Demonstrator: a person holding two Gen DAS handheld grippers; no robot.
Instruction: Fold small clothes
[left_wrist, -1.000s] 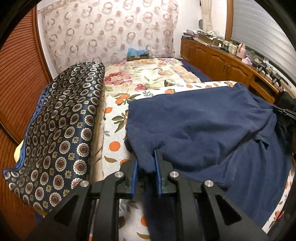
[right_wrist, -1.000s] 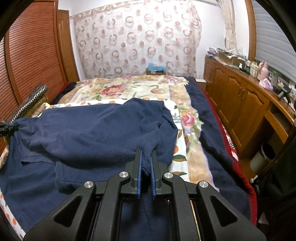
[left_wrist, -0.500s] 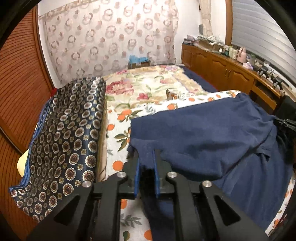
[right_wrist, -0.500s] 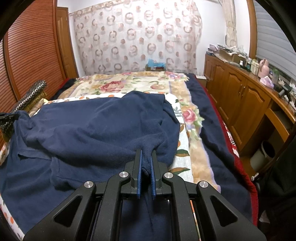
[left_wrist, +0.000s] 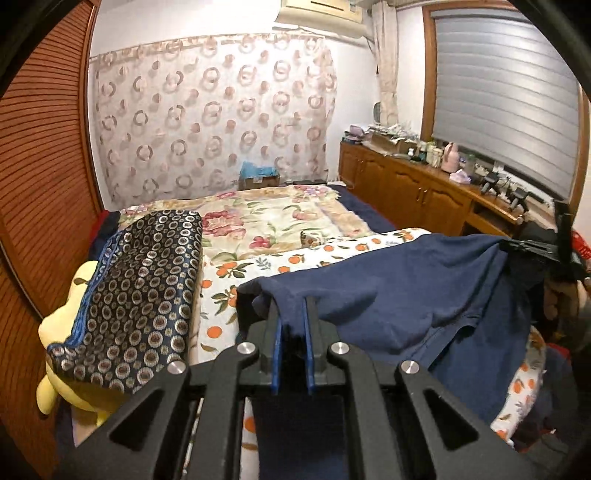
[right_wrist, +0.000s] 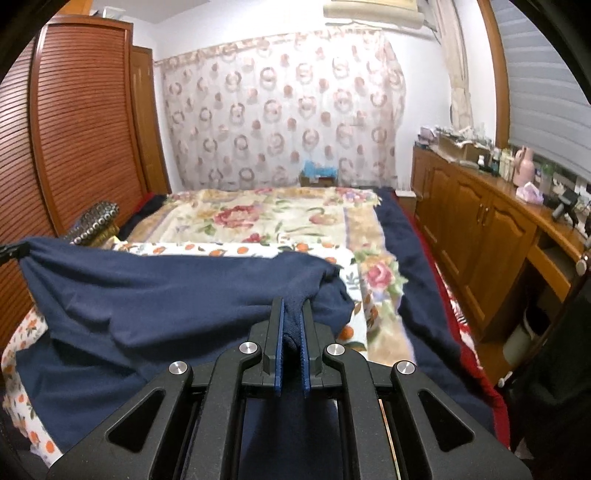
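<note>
A navy blue garment (left_wrist: 399, 291) hangs stretched between my two grippers above the bed. My left gripper (left_wrist: 292, 317) is shut on one corner of it. My right gripper (right_wrist: 291, 314) is shut on the other corner of the garment (right_wrist: 155, 291). The cloth sags between them and its lower part rests on the orange-print sheet (left_wrist: 229, 280). The right gripper also shows at the far right of the left wrist view (left_wrist: 532, 245). The left gripper is just visible at the left edge of the right wrist view (right_wrist: 11, 251).
A dark patterned pillow (left_wrist: 144, 291) over a yellow plush (left_wrist: 62, 321) lies at the bed's left. A floral quilt (right_wrist: 277, 218) covers the far bed. Wooden cabinets (right_wrist: 480, 229) line the right wall, a slatted wardrobe (right_wrist: 81, 122) the left.
Both grippers have risen and lifted the garment's held edge off the bed. The cloth now hangs taut between them instead of lying spread on the sheet.
</note>
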